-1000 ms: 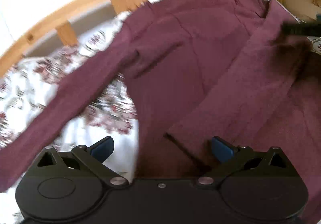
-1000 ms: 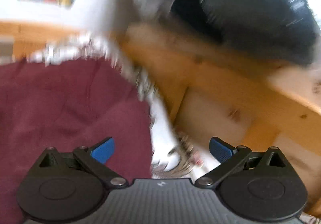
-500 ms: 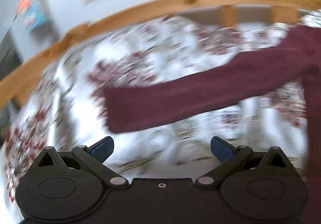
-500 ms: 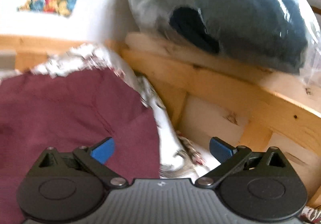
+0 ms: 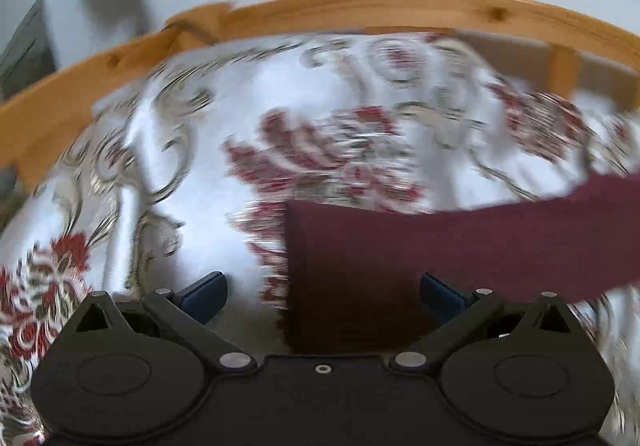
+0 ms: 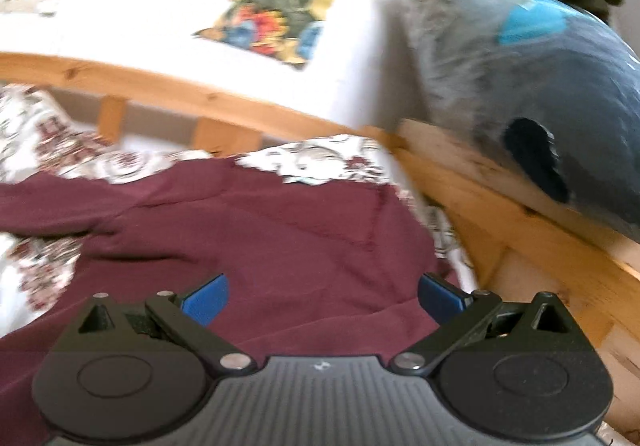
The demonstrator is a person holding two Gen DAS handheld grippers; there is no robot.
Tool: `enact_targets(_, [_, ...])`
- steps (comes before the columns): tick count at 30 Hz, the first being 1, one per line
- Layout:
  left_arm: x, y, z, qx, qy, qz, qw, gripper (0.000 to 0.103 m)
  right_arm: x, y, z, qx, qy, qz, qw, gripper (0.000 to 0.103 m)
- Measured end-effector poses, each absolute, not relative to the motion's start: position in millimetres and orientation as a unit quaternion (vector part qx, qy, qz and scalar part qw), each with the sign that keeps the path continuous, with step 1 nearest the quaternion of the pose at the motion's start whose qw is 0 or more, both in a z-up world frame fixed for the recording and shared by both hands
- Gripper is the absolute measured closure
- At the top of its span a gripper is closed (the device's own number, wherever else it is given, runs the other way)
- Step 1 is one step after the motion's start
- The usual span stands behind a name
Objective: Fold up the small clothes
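Observation:
A maroon long-sleeved top lies spread on a floral bedsheet. In the left wrist view its sleeve [image 5: 420, 246] runs in from the right, and the cuff end lies between the open fingers of my left gripper [image 5: 322, 296], which is empty. In the right wrist view the top's body [image 6: 260, 238] fills the middle, with the other sleeve stretching off to the left. My right gripper [image 6: 322, 296] is open and empty, just above the body fabric.
The floral sheet [image 5: 200, 174] covers the bed. A wooden bed rail [image 5: 360, 6] curves along the far side, and another rail [image 6: 520, 222] runs at the right. A blue-grey bagged bundle [image 6: 540, 94] rests on that rail. Posters hang on the white wall.
My left gripper has swung left from the top's body along the sleeve to its cuff. My right gripper has turned left, and more of the top's body shows under it.

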State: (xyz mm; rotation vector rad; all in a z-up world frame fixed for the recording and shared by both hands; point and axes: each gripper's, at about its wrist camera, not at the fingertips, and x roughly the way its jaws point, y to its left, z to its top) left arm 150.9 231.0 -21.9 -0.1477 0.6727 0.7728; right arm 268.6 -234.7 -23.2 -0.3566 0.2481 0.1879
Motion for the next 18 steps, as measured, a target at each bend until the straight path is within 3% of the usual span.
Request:
enact_targets(3, [144.0, 247.7, -22.1, -0.114, 0.299, 0.368, 0.873, 0.007, 246.4, -226.4, -30.1, -0.214, 0.12, 0.116, 0.963, 0.0])
enact_targets(6, [143.2, 244.2, -20.2, -0.107, 0.283, 0.37, 0.878, 0.027, 231.4, -224.4, -36.4, -0.231, 0.128, 0.118, 0.957, 0.0])
enact_targets(8, [143.5, 239.8, -19.3, -0.096, 0.285, 0.376, 0.876, 0.064, 222.6, -227.7, -39.5, -0.227, 0.141, 0.119, 0.956, 0.0])
enact_targets(11, [147.8, 233.2, -18.6, -0.094, 0.295, 0.376, 0.873, 0.096, 208.5, -236.4, -44.9, -0.227, 0.156, 0.123, 0.953, 0.0])
enact_targets(18, [136.0, 205.3, 25.0, -0.11, 0.234, 0.326, 0.909, 0.099, 200.6, -254.3, -56.6, -0.218, 0.19, 0.11, 0.951, 0.0])
